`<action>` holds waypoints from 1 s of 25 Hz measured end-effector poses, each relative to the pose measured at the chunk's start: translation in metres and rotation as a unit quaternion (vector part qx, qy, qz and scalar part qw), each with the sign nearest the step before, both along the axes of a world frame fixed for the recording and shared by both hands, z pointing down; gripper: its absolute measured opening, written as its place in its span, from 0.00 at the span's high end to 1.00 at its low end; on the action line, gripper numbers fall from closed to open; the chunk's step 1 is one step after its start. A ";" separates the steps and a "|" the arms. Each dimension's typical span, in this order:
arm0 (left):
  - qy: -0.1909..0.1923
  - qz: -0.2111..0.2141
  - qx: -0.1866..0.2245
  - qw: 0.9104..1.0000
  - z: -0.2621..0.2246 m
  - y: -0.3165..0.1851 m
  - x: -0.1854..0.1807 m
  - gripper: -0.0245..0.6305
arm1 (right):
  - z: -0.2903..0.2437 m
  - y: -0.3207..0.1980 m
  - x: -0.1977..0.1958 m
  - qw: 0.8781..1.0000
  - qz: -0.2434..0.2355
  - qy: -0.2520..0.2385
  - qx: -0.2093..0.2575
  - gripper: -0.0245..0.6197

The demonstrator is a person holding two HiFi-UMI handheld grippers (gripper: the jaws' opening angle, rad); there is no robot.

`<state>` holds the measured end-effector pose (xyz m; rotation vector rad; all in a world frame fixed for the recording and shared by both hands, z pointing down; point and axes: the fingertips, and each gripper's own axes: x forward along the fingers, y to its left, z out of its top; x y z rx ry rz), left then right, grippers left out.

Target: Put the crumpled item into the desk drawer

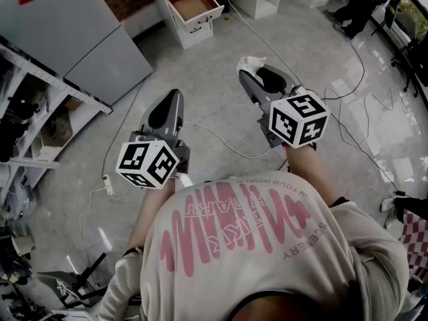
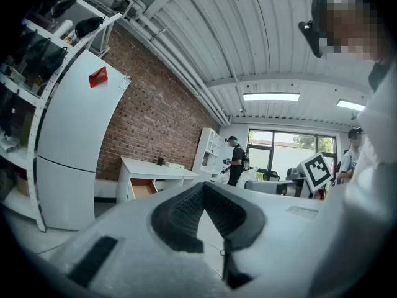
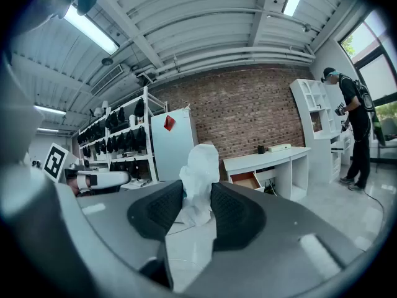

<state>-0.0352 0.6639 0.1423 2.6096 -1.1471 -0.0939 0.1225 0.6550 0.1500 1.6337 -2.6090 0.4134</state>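
right, the person stands out on the open floor [image 1: 214,92], well short of the white table [image 3: 273,157] against the brick wall, both tools held out in front. the right gripper [image 3: 197,194] has the crumpled item [image 3: 201,166], a white wad of what looks like paper or tissue, pinched between its jaws, the pads pressing in on its lower part while the bulk of it puffs up above the tips. the left gripper [image 2: 203,186] carries nothing: its jaws are closed tip to tip, just a small hollow behind where they meet, and it points level beside the other. ahead, the desk drawer [image 1: 200,19] is already pulled out, its brown bottom bare as far as i can see, so no opening is needed. i'd call this the carry: pickup done, drop not yet begun, the wad well apart from the drawer. what comes next, to my eye, is a walk up to the table, the right gripper brought over the open drawer and tipped down so the wad hangs inside its walls, and only then the jaws let apart. the stuff is soft and light, so the squeeze wants to be firm on the way, and the release low so it doesn't bounce out.
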 end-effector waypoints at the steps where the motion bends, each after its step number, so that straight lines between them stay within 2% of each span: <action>1: 0.000 0.000 -0.001 1.000 0.001 0.000 0.001 0.96 | 0.001 -0.001 0.002 1.000 0.001 -0.001 0.000 0.72; 8: -0.002 -0.008 -0.004 1.000 0.003 -0.001 0.002 0.96 | 0.004 -0.002 0.007 1.000 0.000 -0.011 -0.005 0.72; 14: 0.001 -0.012 -0.015 1.000 0.014 -0.001 -0.002 0.96 | 0.017 -0.007 0.007 0.999 0.001 -0.047 -0.022 0.72; 20: 0.018 -0.020 -0.037 0.999 0.020 -0.048 -0.014 0.96 | 0.026 -0.058 0.001 0.997 0.000 -0.051 -0.056 0.72; 25: 0.014 -0.020 -0.030 0.999 0.031 -0.062 -0.012 0.96 | 0.041 -0.070 0.008 0.996 0.007 -0.067 -0.059 0.72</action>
